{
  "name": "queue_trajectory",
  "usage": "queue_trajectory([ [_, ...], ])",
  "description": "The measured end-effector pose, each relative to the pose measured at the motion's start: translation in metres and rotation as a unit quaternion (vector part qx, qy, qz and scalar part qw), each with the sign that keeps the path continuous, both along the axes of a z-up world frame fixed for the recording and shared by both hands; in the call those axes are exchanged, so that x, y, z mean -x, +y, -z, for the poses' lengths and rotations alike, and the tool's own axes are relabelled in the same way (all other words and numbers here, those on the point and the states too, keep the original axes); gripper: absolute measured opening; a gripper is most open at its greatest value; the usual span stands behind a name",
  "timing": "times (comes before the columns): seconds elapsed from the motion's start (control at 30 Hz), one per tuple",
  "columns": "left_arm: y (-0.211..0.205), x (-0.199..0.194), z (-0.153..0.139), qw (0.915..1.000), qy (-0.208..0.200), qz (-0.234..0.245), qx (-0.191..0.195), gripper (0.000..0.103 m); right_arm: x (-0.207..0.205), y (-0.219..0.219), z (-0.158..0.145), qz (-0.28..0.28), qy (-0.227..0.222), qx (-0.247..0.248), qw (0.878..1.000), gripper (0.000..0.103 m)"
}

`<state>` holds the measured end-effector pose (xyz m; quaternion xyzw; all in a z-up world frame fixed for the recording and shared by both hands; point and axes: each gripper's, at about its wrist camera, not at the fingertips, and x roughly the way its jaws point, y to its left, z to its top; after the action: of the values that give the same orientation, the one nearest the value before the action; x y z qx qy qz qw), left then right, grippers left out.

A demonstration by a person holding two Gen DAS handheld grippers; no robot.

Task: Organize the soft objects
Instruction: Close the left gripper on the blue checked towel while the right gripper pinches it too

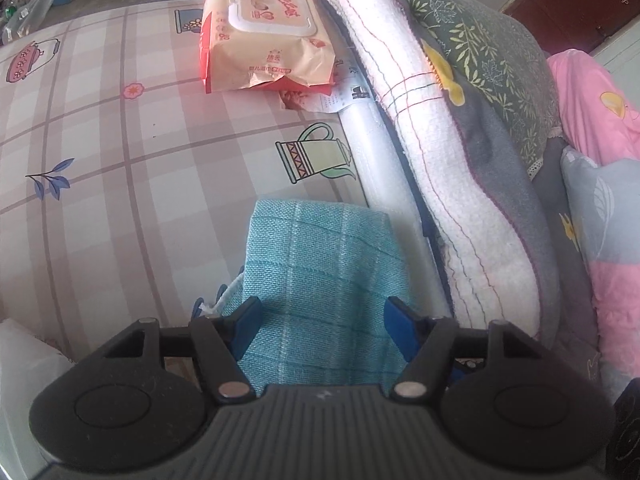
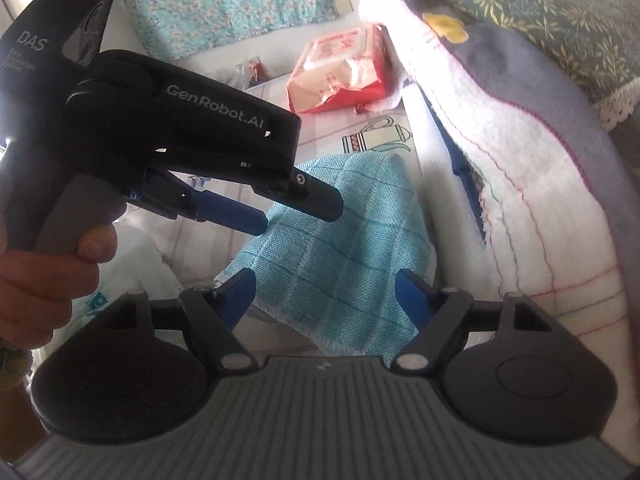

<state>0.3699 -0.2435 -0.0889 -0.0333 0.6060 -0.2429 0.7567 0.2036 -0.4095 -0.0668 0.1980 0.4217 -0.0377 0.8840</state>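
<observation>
Both grippers, left (image 1: 322, 316) and right (image 2: 324, 292), hang spread over the teal cloth (image 1: 320, 260); wipes pack (image 1: 260, 36) lies beyond it.

Teal cloth's (image 1: 320, 280) near end under gripper (image 1: 322, 316)

We see a checked pink-and-grey tablecloth (image 1: 120, 152) printed with teapots ahead, a dark red-brown wooden cabinet (image 1: 576, 4) far right, and bright daylight washing the scene.
</observation>
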Motion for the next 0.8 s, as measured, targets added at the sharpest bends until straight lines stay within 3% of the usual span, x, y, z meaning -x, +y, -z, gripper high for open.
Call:
queue_trajectory([
  [0.23,0.000,-0.011,0.017,0.9995,0.028,-0.011,0.003,0.070,-0.015,-0.003,0.014,0.005,0.005,-0.041,0.999,0.086],
  [0.57,0.007,-0.028,0.023,0.9964,0.073,-0.017,0.039,0.074,-0.021,-0.008,0.024,-0.016,-0.025,-0.119,0.992,0.084],
  [0.67,0.011,-0.031,0.026,0.9923,0.101,-0.015,0.069,0.074,-0.022,-0.015,0.027,-0.009,-0.031,-0.153,0.988,0.076],
  [0.8,0.017,-0.029,0.029,0.9854,0.134,-0.012,0.103,0.074,-0.018,-0.031,0.035,0.014,-0.035,-0.221,0.975,0.054],
])
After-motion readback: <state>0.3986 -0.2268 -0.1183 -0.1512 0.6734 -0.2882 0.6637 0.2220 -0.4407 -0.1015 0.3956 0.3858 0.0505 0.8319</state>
